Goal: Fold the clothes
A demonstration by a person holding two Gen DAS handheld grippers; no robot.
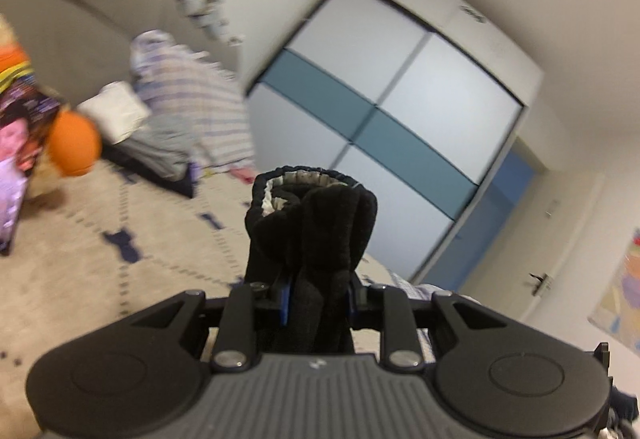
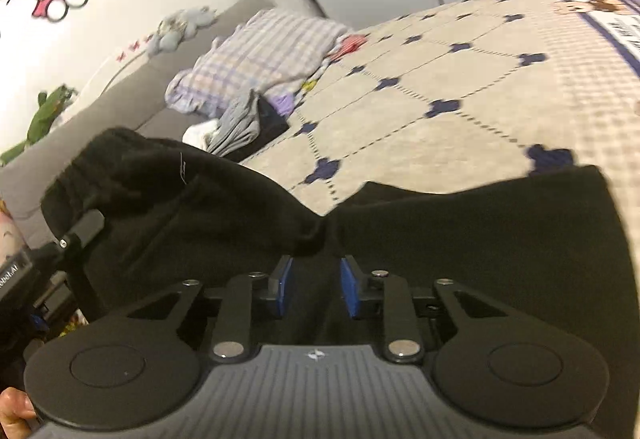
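The black pants (image 1: 312, 223) are held up over the bed (image 1: 120, 259). In the left wrist view, the left gripper (image 1: 316, 299) is nearly closed, and a thick bunch of the black cloth is squeezed between its blue pads (image 1: 285, 303). The waistband with its pale inside is seen at the top of the bunch.

In the right wrist view, the right gripper (image 2: 316, 289) is closed a good way, and black cloth is seen between its blue pads (image 2: 285, 285). Whether the cloth is pressed tight there cannot be told. The pants are spread wide in front of it. A checked blanket (image 2: 264, 55) is piled by the grey headboard (image 2: 132, 107).
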